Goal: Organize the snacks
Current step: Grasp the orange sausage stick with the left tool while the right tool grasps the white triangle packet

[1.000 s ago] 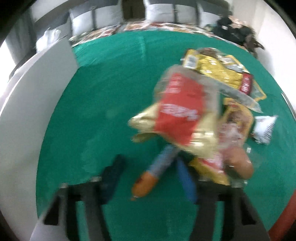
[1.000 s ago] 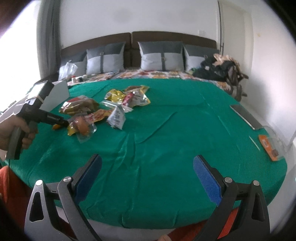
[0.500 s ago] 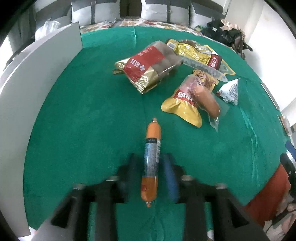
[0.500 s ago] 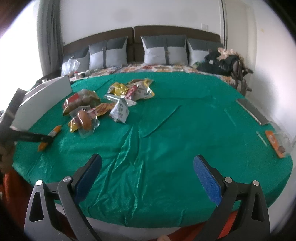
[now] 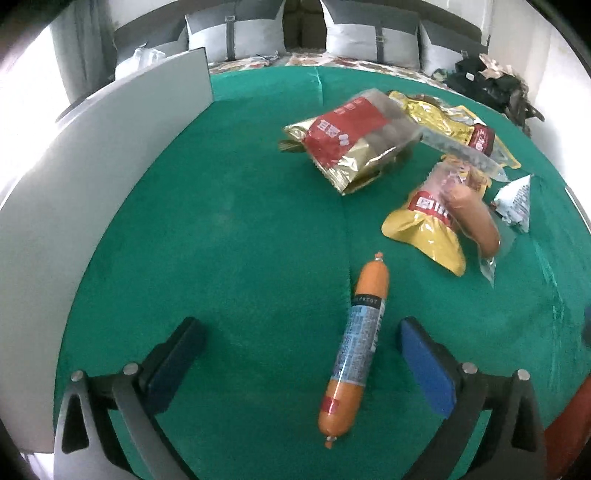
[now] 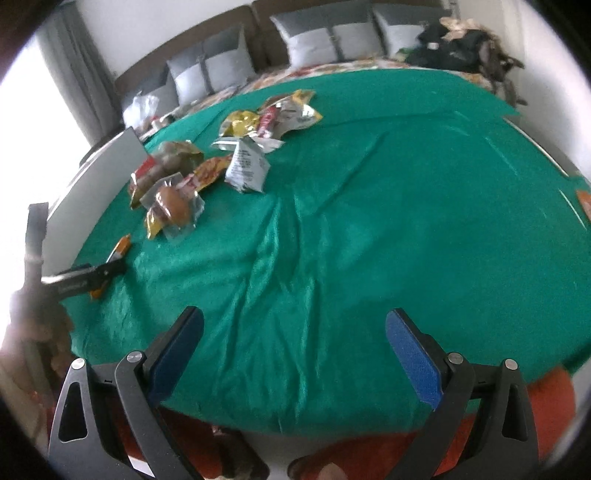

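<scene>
The left gripper (image 5: 301,354) hangs over the near-left part of the green cloth (image 5: 236,229), its jaws having just been opening and now spread wide. A sausage stick (image 5: 356,350), orange at both ends with a blue label round its middle, lies flat on the cloth between the blue pads (image 5: 424,365), touching neither; it is released, not grasped. Its far tip points toward the snack pile.

Packets are the only containers. A red-and-gold bag (image 5: 351,142) holds brown round pieces seen through its clear top. A clear pouch (image 5: 476,218) holds one fat sausage and lies on top of a yellow packet (image 5: 428,229). Behind them lies a gold packet (image 5: 450,125) with a red label, and toward the right edge a small white packet (image 5: 515,203) stands tented. That makes six snacks: five in the pile, one stick apart near the front-left edge.

A grey board (image 5: 92,177) stands on edge along the left edge of the cloth.

The right wrist view shows what the left cannot: the whole cloth, mostly bare and creased, with the pile (image 6: 221,162) far to the left and the left gripper's fingers (image 6: 94,277) over the stick at the left edge. The right gripper (image 6: 295,350) hovers at the near edge, jaws wide apart with nothing between them. Grey pillows (image 6: 325,33), three in all, line the far end, with a dark heap (image 6: 465,40) at the far-right corner.
</scene>
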`<state>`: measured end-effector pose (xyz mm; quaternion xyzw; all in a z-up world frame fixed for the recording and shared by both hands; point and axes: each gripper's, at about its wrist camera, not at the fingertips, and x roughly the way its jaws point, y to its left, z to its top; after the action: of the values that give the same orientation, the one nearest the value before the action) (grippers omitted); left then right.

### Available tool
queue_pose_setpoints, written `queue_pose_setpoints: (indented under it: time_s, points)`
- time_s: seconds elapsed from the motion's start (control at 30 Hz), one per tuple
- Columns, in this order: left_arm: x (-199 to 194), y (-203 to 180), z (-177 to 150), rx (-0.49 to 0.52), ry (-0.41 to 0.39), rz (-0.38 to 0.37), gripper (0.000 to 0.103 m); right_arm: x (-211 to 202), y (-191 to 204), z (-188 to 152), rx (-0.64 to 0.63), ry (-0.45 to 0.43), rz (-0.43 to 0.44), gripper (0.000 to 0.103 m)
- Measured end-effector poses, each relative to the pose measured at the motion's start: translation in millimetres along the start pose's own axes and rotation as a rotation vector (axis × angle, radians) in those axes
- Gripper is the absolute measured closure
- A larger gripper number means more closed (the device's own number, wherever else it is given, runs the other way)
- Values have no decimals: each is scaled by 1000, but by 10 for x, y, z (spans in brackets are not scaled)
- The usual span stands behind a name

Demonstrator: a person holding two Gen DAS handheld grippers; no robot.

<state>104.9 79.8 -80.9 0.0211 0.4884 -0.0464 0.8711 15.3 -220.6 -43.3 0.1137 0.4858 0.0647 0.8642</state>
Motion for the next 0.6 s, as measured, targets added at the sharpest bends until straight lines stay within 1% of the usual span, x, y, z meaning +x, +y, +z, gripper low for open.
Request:
queue_pose_setpoints:
  time_s: [0.07,0.1,0.13,0.17,0.2,0.23,0.27,0.33,0.37,0.4,0.43,0.47,0.5,0.53,0.6]
  points:
    - [3,6,5,-1,32,2,0,186,70,285,-65,28,9,3]
    - [13,-2,27,-2,64,3,0,269,99,401,-88,40,13,3]
    - [22,-17,41,1,85,-1,2,394,148,551,-116,57,17,3]
    - [22,-42,56,8,85,-6,5,502,188,672,-134,76,25,4]
    - [6,-74,60,23,71,-14,15,614,225,796,-147,96,31,5]
    - [-19,-102,61,36,62,-22,28,717,261,902,-153,109,35,5]
    - [-43,-145,61,59,53,-34,36,809,292,1004,-151,117,41,5]
    - [-79,-205,74,87,47,-49,75,933,337,1127,-137,129,48,6]
    - [-83,-226,81,96,48,-55,83,986,368,1171,-135,133,48,6]
    - [-85,-242,84,101,48,-56,88,1024,385,1191,-140,136,47,7]
    - [-80,-232,88,95,47,-63,88,1055,415,1204,-149,138,42,7]
    - [-86,-196,76,82,42,-78,88,1068,431,1200,-159,142,38,26]
    - [-86,-138,53,55,38,-104,88,1085,434,1195,-171,158,31,61]
    - [-111,-123,52,38,38,-120,88,1070,422,1199,-171,156,28,60]
    - [-119,-19,37,-24,41,-175,88,1008,392,1178,-159,161,41,61]
